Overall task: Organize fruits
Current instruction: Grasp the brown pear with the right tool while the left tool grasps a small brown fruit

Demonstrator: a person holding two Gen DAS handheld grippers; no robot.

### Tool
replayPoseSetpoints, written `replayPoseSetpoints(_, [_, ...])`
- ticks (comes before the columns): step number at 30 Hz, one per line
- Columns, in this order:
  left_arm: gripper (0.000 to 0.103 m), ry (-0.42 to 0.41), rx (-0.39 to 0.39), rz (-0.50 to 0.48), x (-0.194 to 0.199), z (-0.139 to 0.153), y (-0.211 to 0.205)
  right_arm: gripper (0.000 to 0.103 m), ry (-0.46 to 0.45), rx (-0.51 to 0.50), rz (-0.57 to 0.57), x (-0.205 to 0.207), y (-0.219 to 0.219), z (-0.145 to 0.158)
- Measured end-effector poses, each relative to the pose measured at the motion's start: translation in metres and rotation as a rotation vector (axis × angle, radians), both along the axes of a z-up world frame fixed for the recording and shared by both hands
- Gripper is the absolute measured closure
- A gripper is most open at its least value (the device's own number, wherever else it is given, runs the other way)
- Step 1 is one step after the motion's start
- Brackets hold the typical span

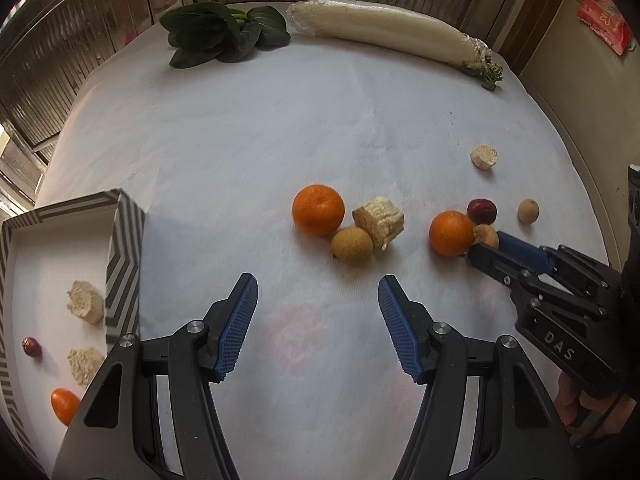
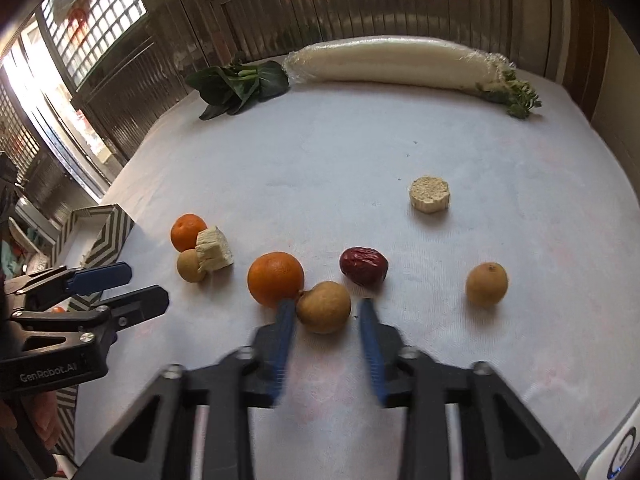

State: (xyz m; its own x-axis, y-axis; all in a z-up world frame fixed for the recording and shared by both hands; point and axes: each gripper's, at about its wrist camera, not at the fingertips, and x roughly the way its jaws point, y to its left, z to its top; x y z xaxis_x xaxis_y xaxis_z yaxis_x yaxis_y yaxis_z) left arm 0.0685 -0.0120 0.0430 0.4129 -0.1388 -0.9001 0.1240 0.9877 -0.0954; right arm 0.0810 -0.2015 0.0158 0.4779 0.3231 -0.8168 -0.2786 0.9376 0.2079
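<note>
- Right tongs point(image 2: 325, 308), pointing down at the tabletop point(image 2: 400, 152), straddle a longan point(image 2: 323, 307); right pad not yet touching.
- Left tongs point(image 1: 318, 300) gape half-wide, holding nothing.
- Striped box point(image 1: 124, 248) sits at the left.

Both cams ride on the handheld grippers, looking steeply down along their fingers at the white table point(image 1: 280, 128), pretty close. The left view sits nearer the striped box point(image 1: 120, 256), the right view further right. Both share the oranges, the radish point(image 2: 400, 62) and the greens point(image 2: 236, 86) at the far edge.
</note>
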Motion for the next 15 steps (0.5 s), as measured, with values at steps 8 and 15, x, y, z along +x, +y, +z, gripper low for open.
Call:
replayPoseSetpoints(8, [0.040, 0.014, -0.024, -0.013, 0.012, -0.011, -0.005, 0.076, -0.012, 0.011, -0.048, -0.019, -0.015, 0.006])
replayPoseSetpoints(15, [0.040, -0.021, -0.027, -0.043, 0.020, -0.012, -0.010, 0.076, 0.002, 0.032, -0.098, -0.028, -0.029, 0.003])
